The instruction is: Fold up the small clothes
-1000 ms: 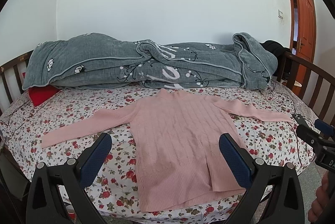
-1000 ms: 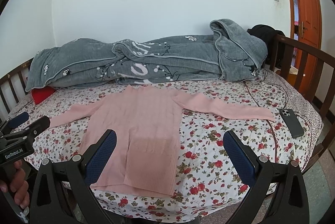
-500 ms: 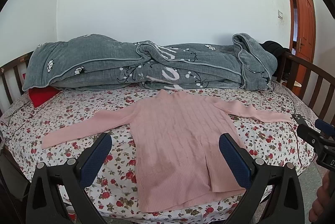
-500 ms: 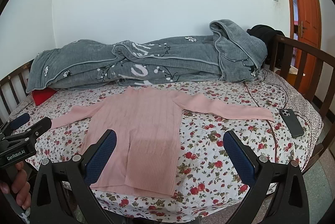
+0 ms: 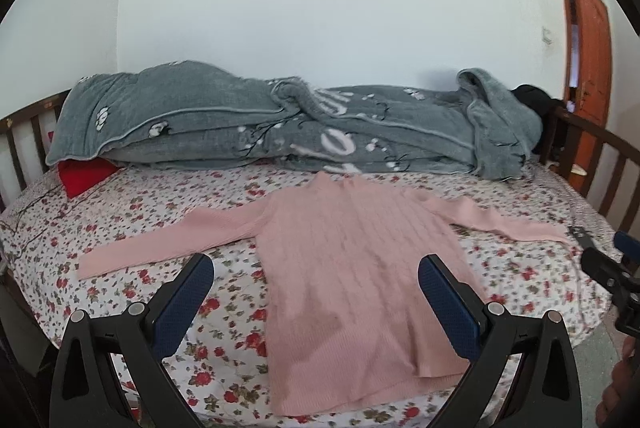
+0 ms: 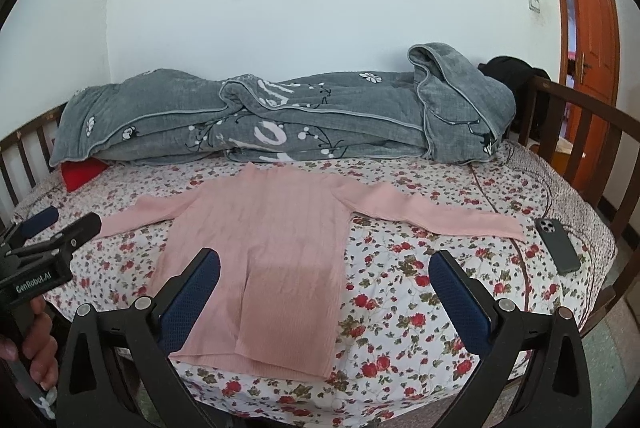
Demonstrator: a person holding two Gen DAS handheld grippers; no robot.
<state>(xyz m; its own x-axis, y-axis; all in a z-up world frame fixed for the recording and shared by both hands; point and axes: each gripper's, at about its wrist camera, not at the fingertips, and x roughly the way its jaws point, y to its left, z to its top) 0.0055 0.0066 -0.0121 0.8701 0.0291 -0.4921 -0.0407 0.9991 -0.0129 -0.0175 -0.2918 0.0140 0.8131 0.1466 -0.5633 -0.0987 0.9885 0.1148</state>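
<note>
Lay flat, front up and unfolded: pink cable-knit long-sleeved sweater (image 5: 352, 260), in the middle of the flower-printed bedsheet (image 6: 420, 292), hem at the near edge, collar toward the far side, sleeves spread left and right. Hovered wide open and empty above the hem: left gripper with blue-padded black fingers (image 5: 316, 302). Likewise spread open, holding nothing, over the sweater's right side: right gripper of the same make (image 6: 325, 288). Rested near the right sleeve's cuff: dark smartphone (image 6: 558, 246). Heaped along the far side: grey patterned quilt (image 6: 280, 119), red cushion (image 6: 82, 172) tucked under its left end.
</note>
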